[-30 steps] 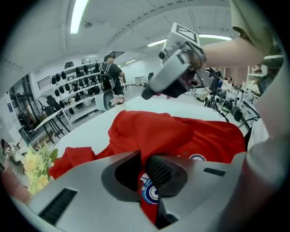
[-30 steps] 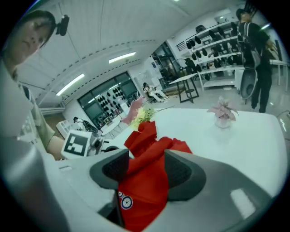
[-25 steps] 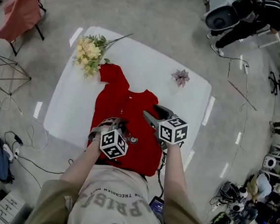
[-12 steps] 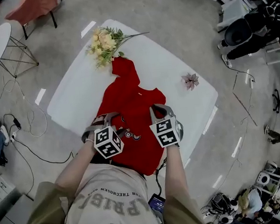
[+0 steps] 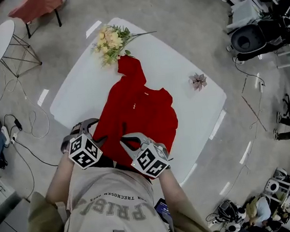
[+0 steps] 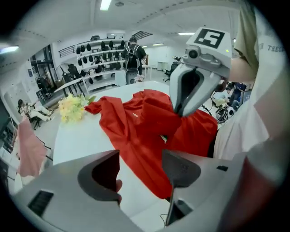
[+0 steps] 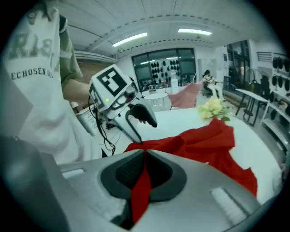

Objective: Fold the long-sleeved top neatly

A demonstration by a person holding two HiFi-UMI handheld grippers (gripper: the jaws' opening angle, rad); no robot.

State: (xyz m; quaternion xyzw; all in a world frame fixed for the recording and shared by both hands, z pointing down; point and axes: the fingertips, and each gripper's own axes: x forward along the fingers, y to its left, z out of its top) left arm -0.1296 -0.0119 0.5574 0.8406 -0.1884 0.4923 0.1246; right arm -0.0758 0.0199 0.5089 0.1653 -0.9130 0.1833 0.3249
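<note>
Head view, table (image 5: 196, 112): white, with bare surface to both sides of the garment. The near edge lies right under the person's hands, so cloth drawn that way could slide off it.
Top (image 5: 139, 113): red and long-sleeved, spread along the middle of the table. One narrow end reaches toward the far corner and the near hem lies at the table's near edge. It looks only partly folded, with uneven edges. A pull from a single corner would likely skew the whole piece and set a crooked crease.
Right gripper (image 7: 143, 158): jaws pressed together on a thin strip of the top's edge, the cloth running taut from there down to the table. The bite is narrow, so the fabric may slip out mid-fold, or bunch if the pull is quick.
Left gripper (image 6: 140, 170): jaws have just been opening and stand spread with nothing between them; the top lies beyond. With this side free, nothing anchors the garment against the other gripper's pull.
Bouquet (image 5: 109, 42): just beside the top's far end, contact unclear. A dragged garment could tug the stems along.
Pink flower (image 5: 199, 80): well apart from the top, so it is at little risk.
</note>
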